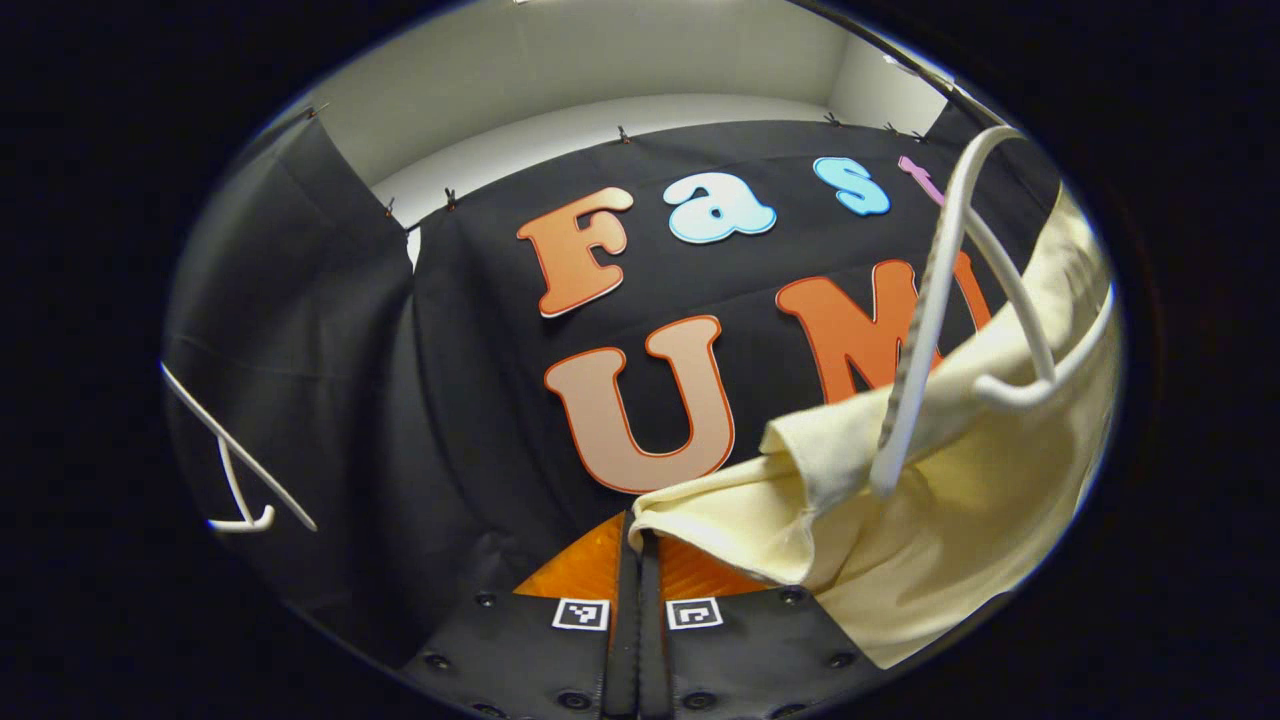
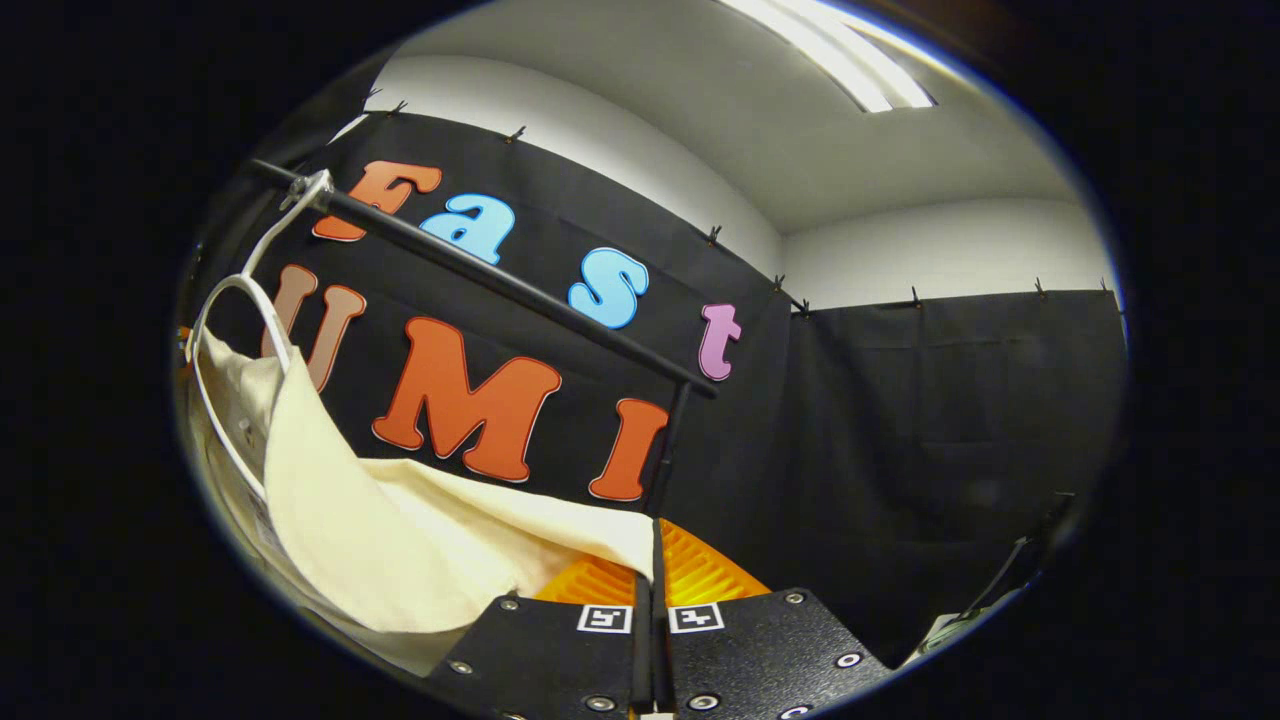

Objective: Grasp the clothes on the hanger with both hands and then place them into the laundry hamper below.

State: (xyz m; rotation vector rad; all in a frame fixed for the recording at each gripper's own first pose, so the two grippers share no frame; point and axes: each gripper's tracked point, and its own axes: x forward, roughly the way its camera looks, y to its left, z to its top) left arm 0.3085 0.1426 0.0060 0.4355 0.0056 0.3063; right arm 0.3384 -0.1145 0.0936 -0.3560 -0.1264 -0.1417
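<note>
Nearby, spare hanger (image 1: 245, 470) — black rail (image 2: 480, 275), pinched garment (image 1: 960, 500)

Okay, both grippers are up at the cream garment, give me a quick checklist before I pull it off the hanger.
1. Left gripper shut on the cream garment: ok, cloth edge pinched between closed jaws.
2. Right gripper shut on the garment: ok, edge caught at the jaws.
3. Garment clear of the white hanger: not ok, hanger sits inside the cloth.
4. Hanger hooked on the black rail: ok.
5. Laundry hamper below is clear: cannot tell.
</note>
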